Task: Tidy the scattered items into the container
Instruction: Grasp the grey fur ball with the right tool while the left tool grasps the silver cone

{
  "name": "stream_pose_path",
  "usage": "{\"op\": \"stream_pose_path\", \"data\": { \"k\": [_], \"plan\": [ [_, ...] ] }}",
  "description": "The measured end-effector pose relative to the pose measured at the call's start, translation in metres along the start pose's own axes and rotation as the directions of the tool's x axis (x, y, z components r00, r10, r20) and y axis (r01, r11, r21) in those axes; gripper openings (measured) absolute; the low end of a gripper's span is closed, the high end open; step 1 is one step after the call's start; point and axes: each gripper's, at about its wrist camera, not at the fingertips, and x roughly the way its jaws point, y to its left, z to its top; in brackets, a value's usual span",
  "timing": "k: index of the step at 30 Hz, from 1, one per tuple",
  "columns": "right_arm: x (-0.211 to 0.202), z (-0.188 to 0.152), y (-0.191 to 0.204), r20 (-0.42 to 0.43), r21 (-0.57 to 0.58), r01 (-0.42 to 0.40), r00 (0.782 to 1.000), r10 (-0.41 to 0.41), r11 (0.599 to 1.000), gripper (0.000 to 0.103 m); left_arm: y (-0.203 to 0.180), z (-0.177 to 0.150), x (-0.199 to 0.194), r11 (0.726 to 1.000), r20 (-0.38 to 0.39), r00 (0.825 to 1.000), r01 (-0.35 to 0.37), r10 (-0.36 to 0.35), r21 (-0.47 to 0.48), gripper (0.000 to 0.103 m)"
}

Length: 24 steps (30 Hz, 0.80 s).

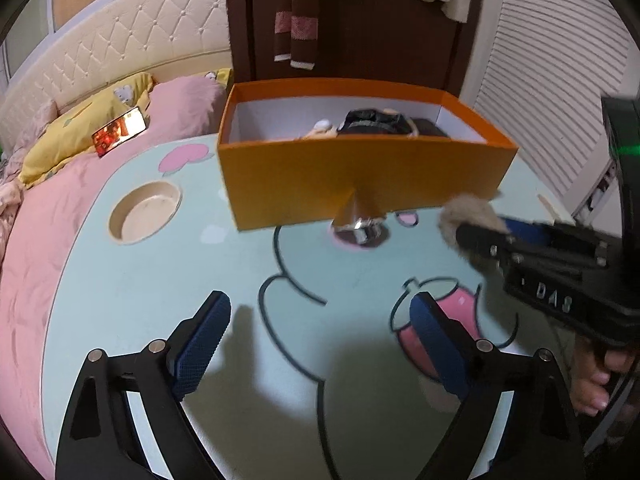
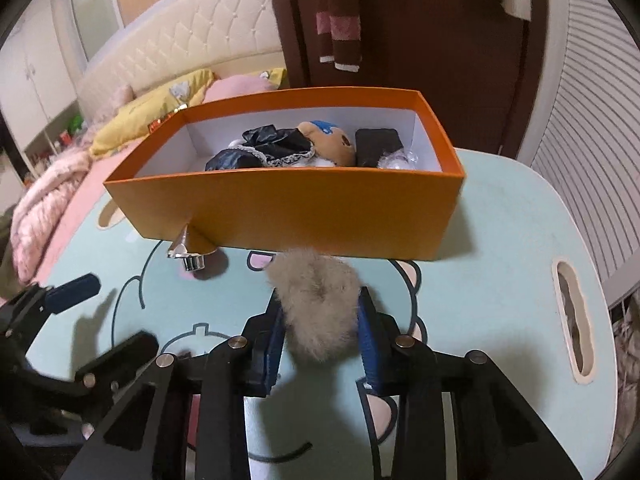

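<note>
R gripper (image 2: 320,320) clamps fur pompom (image 2: 316,304), prob. lifted.

A light blue table (image 1: 160,280) with cartoon drawings stood beside a pink bed (image 1: 24,240). An orange box (image 1: 360,176) sat on the table, with soft toys (image 1: 372,122) and dark things inside. A shiny silver cone (image 1: 358,220) lay just in front of the box. The left gripper (image 1: 320,344) hung over the table with its blue pads wide apart and nothing between them. On the right, the right gripper (image 1: 476,232) squeezed a fluffy grey ball (image 1: 468,212). A phone (image 1: 119,131) lay on a yellow pillow (image 1: 80,132).
</note>
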Motion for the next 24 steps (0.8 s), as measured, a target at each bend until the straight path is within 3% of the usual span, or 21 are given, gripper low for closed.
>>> {"op": "stream_pose_path", "data": {
  "k": [3,7,12,14,19,24],
  "plan": [
    [-0.008,-0.004,-0.005,0.02,0.0,0.017,1.0,-0.017,1.0,0.031,0.002,0.008,0.001,0.998,0.002,0.999,0.049,-0.049,-0.039,0.091],
    [-0.02,-0.01,-0.011,0.042,0.016,0.029,0.999,-0.029,0.999,0.031,0.005,0.015,0.005,0.994,0.013,0.998,0.056,-0.055,-0.089,0.091],
    [-0.024,-0.014,-0.017,0.043,0.042,0.03,0.999,-0.032,0.999,0.031,0.01,0.023,0.018,0.982,-0.023,0.993,0.108,-0.113,-0.154,0.091],
    [-0.024,-0.015,-0.019,0.041,0.047,0.029,0.999,-0.031,0.998,0.031,0.01,0.027,0.022,0.978,-0.026,0.992,0.119,-0.125,-0.174,0.087],
    [-0.022,-0.015,-0.019,0.04,0.049,0.02,0.999,-0.022,0.999,0.031,0.001,0.034,0.038,0.988,-0.063,0.995,0.062,-0.072,-0.143,0.069],
    [-0.021,-0.015,-0.021,0.036,0.052,0.012,0.999,-0.014,0.999,0.031,-0.004,0.038,0.046,0.992,-0.051,0.998,0.016,-0.023,-0.126,0.068]
  ]
}}
